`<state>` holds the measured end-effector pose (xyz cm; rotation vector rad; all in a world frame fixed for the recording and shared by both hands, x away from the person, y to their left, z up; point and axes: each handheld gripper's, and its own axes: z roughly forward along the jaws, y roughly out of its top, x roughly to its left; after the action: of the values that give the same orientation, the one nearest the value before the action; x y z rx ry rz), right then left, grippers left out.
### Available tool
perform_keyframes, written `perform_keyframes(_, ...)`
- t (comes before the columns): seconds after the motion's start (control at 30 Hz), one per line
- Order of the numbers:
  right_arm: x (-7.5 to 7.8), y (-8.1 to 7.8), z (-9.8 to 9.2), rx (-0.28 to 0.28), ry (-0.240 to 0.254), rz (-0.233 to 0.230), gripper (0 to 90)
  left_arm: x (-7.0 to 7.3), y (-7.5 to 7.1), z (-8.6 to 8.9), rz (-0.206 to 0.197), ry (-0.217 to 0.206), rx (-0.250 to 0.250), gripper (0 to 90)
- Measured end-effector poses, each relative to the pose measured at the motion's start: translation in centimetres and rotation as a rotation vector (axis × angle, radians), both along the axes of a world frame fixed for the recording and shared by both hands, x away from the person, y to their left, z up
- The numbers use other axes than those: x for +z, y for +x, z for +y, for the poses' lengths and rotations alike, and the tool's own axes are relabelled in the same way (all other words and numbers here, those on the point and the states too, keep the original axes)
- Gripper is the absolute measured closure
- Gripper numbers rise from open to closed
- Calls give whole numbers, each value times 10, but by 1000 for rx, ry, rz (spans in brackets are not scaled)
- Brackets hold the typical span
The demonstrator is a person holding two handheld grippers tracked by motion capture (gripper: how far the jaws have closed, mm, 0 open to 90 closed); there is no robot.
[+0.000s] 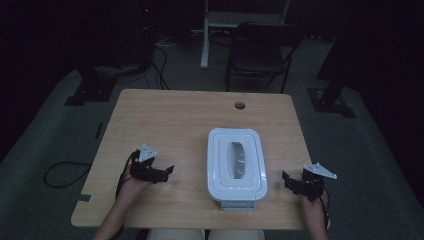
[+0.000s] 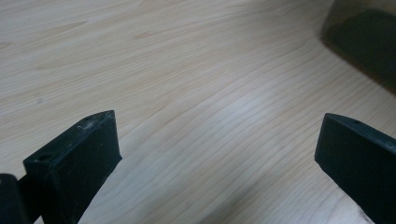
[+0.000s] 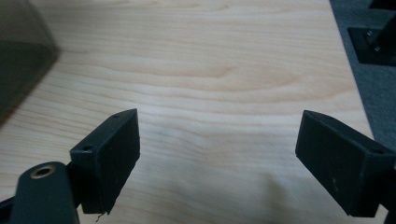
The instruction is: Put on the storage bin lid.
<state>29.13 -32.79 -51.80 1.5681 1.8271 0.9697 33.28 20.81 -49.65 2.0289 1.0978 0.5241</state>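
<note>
high view: white lidded box [image 1: 237, 167] lower centre of surface [image 1: 170, 120], rigid, smooth plastic, likely light. left tongs [image 1: 169, 171], right tongs [image 1: 285, 177] both apart, empty. grip the box's long sides.

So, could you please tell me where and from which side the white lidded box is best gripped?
Probably at its two long side edges, one gripper from each side. The white lidded box lies flat between the left gripper and right gripper, both with jaws open. Its top looks too broad for one gripper, though the raised lid rim offers an edge.
</note>
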Motion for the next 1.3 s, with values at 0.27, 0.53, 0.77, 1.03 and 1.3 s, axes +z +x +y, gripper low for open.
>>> perform_keyframes(0.27,-6,-2,-4,-37,-9,34,137,1,-7,30,5,-5,73,8)
perform_keyframes(0.53,-9,-3,-4,-49,-42,77,137,2,-15,56,13,-20,158,8)
perform_keyframes(0.77,-10,-1,-1,-50,-66,110,136,1,-24,74,13,-10,230,8)
perform_keyframes(1.03,-10,-1,-3,-103,-54,117,131,-4,-33,92,33,1,348,8)
perform_keyframes(1.3,-10,-2,-3,-113,-53,118,131,-11,-36,107,67,-2,452,9)
